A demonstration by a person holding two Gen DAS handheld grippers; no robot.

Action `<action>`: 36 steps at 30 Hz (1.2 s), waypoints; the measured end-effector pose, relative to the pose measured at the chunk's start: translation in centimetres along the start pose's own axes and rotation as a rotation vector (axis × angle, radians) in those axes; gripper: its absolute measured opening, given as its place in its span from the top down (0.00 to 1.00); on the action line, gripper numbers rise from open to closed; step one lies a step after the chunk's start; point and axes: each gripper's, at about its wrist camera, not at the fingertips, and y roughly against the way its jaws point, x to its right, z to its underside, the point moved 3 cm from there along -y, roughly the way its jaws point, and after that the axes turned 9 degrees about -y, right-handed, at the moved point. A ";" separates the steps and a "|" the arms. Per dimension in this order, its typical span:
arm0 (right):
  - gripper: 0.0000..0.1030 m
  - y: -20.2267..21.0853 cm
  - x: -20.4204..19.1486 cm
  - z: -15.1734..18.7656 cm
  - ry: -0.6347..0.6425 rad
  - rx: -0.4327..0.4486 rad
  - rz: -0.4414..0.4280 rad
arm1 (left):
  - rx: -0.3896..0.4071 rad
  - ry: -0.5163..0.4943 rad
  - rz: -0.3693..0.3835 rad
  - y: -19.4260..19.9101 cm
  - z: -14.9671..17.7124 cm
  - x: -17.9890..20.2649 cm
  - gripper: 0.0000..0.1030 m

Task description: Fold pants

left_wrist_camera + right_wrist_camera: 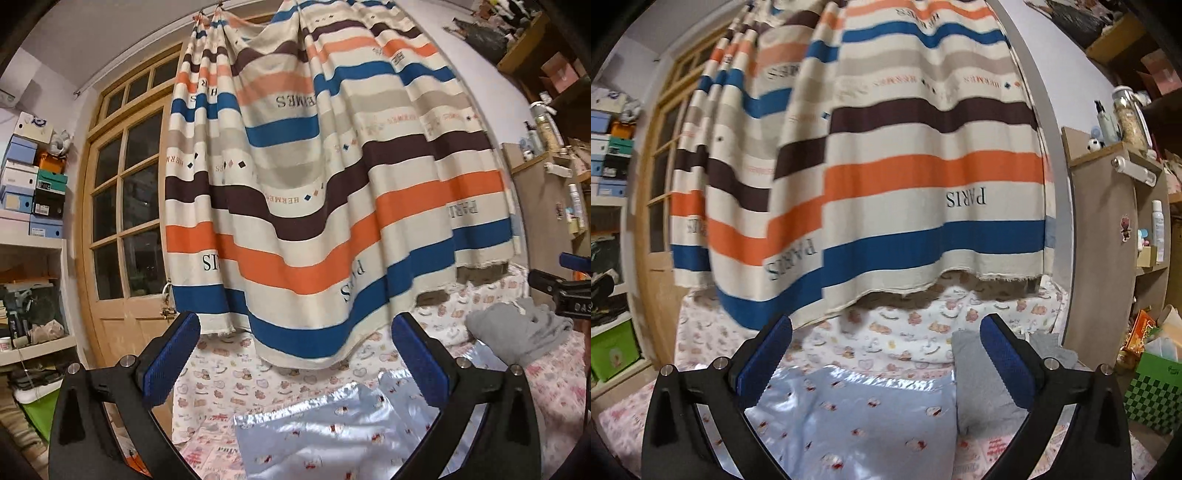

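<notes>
Shiny pale-blue pants (314,435) with small red-and-white prints lie spread on the bed, low in the left wrist view. The same pants (857,417) fill the bottom of the right wrist view. My left gripper (295,325) is open above them, level, with nothing between its blue pads. My right gripper (886,323) is also open and holds nothing. Its dark body (565,291) shows at the right edge of the left wrist view. A grey garment (982,387) lies bunched beside the pants on the right, partly behind the right finger; it appears again as a grey heap (517,332).
A striped curtain (295,184) hangs over the far side of the bed with its printed sheet (229,373). A wooden glazed door (125,221) and shelves of shoe boxes (33,184) stand left. A shelf unit (1108,240) and a green checked box (1156,391) stand right.
</notes>
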 end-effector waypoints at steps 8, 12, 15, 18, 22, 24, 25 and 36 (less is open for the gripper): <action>0.01 5.4 -0.8 4.8 -0.049 0.009 -0.013 | -0.032 0.021 -0.085 4.1 4.6 -0.5 0.00; 0.01 6.9 -0.9 8.2 -0.041 -0.013 -0.006 | -0.064 0.062 -0.059 5.3 7.7 -0.3 0.00; 0.01 7.4 -0.5 10.5 -0.031 -0.036 0.023 | -0.110 0.027 -0.082 5.9 9.9 0.8 0.00; 0.01 7.7 0.2 12.8 0.018 -0.075 0.085 | -0.172 0.041 -0.138 6.3 12.1 0.7 0.00; 0.01 8.1 1.9 15.3 -0.019 -0.154 0.086 | -0.203 0.068 -0.096 6.6 14.3 1.0 0.00; 0.01 8.6 2.6 16.2 -0.032 -0.156 0.086 | -0.185 0.052 -0.100 7.1 14.8 1.7 0.00; 0.01 8.8 2.8 16.4 -0.032 -0.156 0.086 | -0.176 0.049 -0.100 7.3 15.0 1.9 0.00; 0.15 10.6 2.6 20.8 0.020 -0.224 -0.015 | -0.279 0.084 0.008 7.3 18.6 5.7 0.11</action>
